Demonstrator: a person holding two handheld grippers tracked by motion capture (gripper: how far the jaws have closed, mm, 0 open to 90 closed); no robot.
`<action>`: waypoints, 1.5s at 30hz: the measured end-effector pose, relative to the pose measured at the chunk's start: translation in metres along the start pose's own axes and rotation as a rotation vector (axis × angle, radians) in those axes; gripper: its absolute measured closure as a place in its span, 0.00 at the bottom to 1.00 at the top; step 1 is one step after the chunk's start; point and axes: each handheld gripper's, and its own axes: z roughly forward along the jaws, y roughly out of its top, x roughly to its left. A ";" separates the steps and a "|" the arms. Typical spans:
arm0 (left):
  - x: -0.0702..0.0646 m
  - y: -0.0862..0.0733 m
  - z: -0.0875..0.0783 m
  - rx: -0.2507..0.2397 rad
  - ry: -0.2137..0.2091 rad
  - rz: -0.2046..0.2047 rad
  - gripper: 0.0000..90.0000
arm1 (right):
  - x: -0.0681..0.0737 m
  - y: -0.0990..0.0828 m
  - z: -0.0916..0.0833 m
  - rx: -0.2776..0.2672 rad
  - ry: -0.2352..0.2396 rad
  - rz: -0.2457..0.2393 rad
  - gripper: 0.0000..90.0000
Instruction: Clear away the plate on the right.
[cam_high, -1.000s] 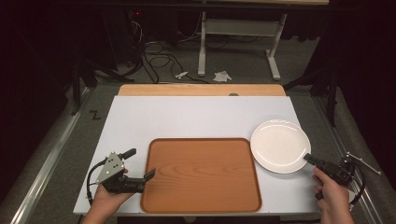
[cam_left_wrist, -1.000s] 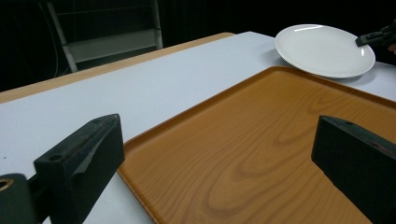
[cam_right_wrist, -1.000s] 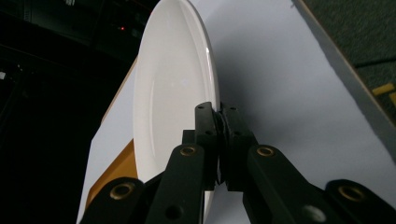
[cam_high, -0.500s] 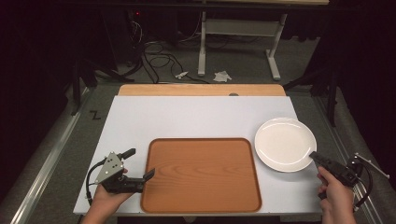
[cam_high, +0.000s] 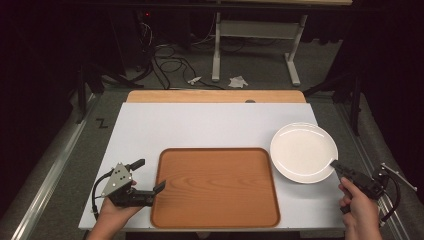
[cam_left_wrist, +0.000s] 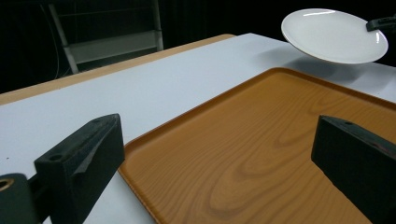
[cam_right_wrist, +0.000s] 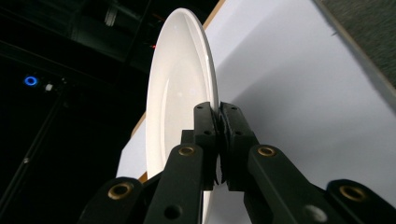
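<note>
White table (cam_high: 210, 125), dark room. Right gripper (cam_high: 336, 166): jaws clamped on near-right rim of white plate (cam_high: 302, 151), lifted off table. Left gripper (cam_high: 148, 177): jaws wide apart, nothing held, straddling near-left corner of wooden tray (cam_high: 215, 187).

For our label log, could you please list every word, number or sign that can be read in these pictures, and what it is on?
"Z": a dark mark that reads like this letter, on the grey floor left of the white table.
No text can be read on the wooden tray, the white plate, the left gripper or the right gripper.
</note>
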 end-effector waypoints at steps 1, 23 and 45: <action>0.000 0.000 0.000 0.000 0.000 0.001 0.04 | 0.001 -0.001 0.001 0.003 0.008 0.003 0.99; 0.001 0.000 -0.001 -0.003 -0.002 -0.001 0.04 | 0.032 -0.022 0.025 0.125 0.101 -0.029 0.99; 0.001 0.000 -0.001 -0.003 -0.002 0.001 0.04 | 0.062 -0.056 0.060 0.279 0.137 -0.078 0.99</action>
